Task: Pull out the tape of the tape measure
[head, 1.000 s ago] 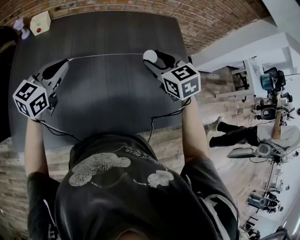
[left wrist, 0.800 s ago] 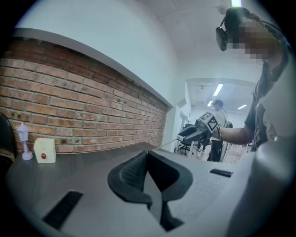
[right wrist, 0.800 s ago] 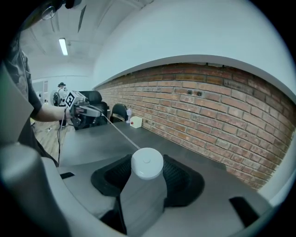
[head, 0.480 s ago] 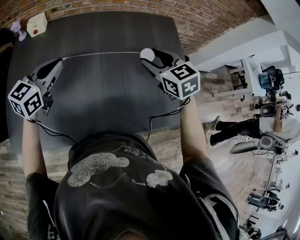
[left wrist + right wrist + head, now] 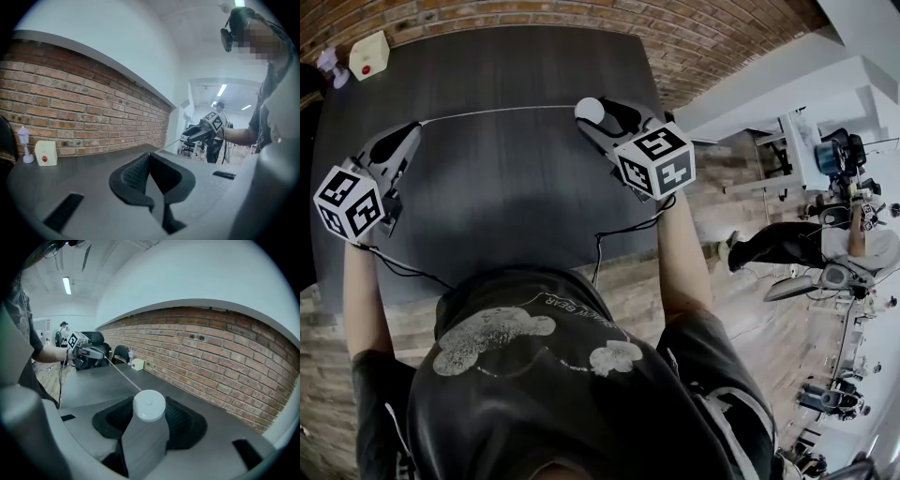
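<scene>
**Station inventory: tape stretched over the dark table**

Item 1. Left gripper (image 5: 416,127): I read its jaws as clenched tight on the free end of the tape (image 5: 497,112). In its own view the two pads meet with no gap.

Item 2. Right gripper (image 5: 592,112): its jaws stand apart and grasp the tape measure (image 5: 589,110), a round white case seated between the ribbed pads.

Item 3. The tape is a thin pale line running taut from one gripper to the other. It lies above the far half of the table, with the case at its right end.

Item 4. Table (image 5: 516,206): I see a dark, matt, wood-grained top with rounded corners. In its far left corner stand a white box with a red button (image 5: 369,54) and, just beside it, a small white lamp-like object (image 5: 326,58). I cannot tell what that second object is.

Item 5. A black cable (image 5: 619,234) trails from the right gripper over the near table edge.

Item 6. Room: a red brick wall (image 5: 225,362) runs along the table's far side under a white upper wall. The floor is pale wood planks (image 5: 750,319). I also note ceiling strip lights (image 5: 66,285), a dark chair (image 5: 121,352) at the table's end, and another person (image 5: 825,248) among equipment well off to the right.
</scene>
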The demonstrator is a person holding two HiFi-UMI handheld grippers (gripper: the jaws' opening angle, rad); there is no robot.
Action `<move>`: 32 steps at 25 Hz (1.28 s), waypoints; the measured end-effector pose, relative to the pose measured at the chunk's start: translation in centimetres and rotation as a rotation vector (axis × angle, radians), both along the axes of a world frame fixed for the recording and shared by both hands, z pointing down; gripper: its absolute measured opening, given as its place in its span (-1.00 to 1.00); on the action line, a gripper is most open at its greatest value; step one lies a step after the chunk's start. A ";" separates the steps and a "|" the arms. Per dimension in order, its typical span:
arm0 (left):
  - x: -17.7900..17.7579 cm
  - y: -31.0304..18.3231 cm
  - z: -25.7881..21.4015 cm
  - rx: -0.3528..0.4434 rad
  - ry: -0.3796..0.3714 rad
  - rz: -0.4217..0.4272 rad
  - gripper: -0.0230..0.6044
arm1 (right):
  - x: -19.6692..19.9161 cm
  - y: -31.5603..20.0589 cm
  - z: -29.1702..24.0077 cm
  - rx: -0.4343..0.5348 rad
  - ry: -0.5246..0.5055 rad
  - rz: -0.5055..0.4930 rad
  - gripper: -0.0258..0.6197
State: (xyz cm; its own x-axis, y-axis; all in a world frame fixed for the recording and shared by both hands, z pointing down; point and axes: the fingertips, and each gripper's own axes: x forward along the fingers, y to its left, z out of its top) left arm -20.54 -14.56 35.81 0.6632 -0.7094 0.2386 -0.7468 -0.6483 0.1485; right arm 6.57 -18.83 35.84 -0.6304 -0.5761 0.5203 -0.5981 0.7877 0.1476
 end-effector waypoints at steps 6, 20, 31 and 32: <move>-1.3 -0.1 0.1 -0.015 0.010 -0.038 -0.90 | 1.1 -0.5 0.2 -0.006 0.018 0.049 -0.20; -1.9 -0.1 0.3 -0.025 0.037 -0.057 -0.89 | 1.3 -0.3 0.4 -0.028 -0.037 0.050 -0.20; 2.5 -3.0 0.4 -0.013 -0.007 -0.021 -0.89 | 3.0 -2.3 1.9 -0.035 -0.056 0.066 -0.20; 3.0 -3.5 0.7 -0.018 -0.016 -0.020 -0.89 | 3.5 -2.7 2.1 -0.038 -0.060 0.073 -0.20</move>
State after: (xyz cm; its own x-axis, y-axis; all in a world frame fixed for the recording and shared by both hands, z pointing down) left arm -17.50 -18.07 36.47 0.6453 -0.7178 0.2614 -0.7617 -0.6309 0.1479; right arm 10.04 -21.53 37.92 -0.6180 -0.6027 0.5048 -0.6613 0.7457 0.0808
